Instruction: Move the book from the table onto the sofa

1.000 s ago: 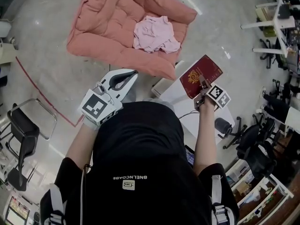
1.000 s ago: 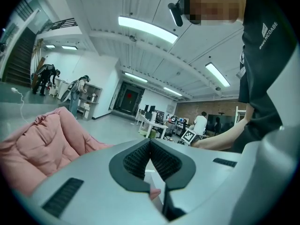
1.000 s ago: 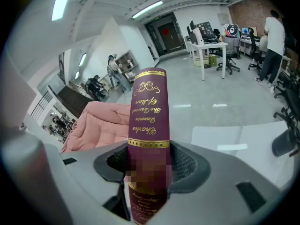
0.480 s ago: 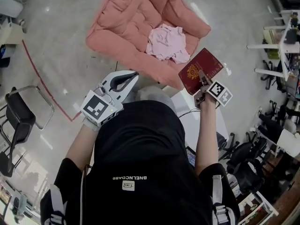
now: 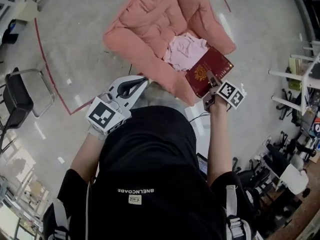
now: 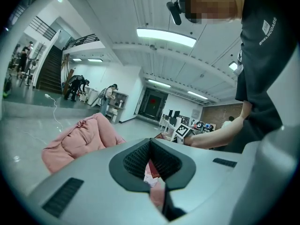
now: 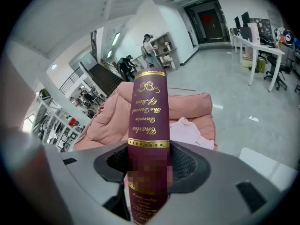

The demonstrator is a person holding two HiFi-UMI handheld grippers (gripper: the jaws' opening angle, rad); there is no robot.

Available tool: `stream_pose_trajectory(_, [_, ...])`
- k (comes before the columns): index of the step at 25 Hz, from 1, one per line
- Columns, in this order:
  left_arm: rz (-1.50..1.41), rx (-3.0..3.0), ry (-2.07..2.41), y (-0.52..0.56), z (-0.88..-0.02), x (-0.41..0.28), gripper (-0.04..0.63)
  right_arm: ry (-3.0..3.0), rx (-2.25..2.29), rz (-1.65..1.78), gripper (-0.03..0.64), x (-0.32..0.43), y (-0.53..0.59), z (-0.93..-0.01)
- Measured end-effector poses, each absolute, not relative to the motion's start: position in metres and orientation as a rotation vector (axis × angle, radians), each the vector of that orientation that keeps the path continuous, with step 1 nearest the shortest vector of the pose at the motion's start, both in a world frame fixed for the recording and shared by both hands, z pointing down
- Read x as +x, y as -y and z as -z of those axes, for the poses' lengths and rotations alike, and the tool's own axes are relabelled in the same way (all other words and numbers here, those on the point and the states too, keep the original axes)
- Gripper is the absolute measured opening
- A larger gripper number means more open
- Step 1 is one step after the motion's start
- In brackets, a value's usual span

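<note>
The right gripper is clamped on the lower part of a maroon hardback book, one ribbed pad pressed against each cover. The book's gold-lettered spine is turned back toward the gripper's camera. Its long axis runs straight out along the jaws, so most of its length stands clear beyond the fingertips. From the head view the book tips forward and down, with its front cover and gold emblem facing up.

Out to that gripper's left, the left gripper holds nothing. Its pads are drawn together with only a thin slit between them, and it points roughly level toward the same side.

Just past the book's far end lies a crumpled pale pink garment. It rests on the seat of the salmon-pink cushioned sofa, whose near edge sits under the book.

The step in hand looks like the carry: the book is off the table, in the air, and has reached the sofa's edge. The next move probably calls for reaching a little further over the seat. Then the book should be lowered cover-flat onto bare cushion beside the garment before the jaws part.
</note>
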State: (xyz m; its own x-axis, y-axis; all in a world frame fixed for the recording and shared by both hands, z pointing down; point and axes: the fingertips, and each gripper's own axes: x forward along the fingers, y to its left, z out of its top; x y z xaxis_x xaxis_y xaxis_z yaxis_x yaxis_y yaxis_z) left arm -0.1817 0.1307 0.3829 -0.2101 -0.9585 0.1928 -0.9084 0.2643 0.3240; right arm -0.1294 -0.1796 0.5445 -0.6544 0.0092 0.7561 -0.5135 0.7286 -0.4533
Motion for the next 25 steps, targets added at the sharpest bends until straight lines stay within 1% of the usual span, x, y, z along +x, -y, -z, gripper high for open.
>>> stream_pose_trajectory(9, [0.179, 1.537, 2.297, -0.119, -0.384, -0.182, 0.014, 2.083, 0.221, -0.869, 0.247, -0.172, 0.177, -0.576])
stream_pose_trajectory(16, [0.189, 1.385, 2.384, -0.144, -0.389, -0.212, 0.014, 2.009, 0.116, -0.831, 0.247, -0.231, 0.136, -0.611])
stream_pose_trajectory(25, [0.16, 1.197, 2.449, -0.156, -0.393, -0.213, 0.014, 1.925, 0.038, -0.789, 0.247, -0.27, 0.113, -0.657])
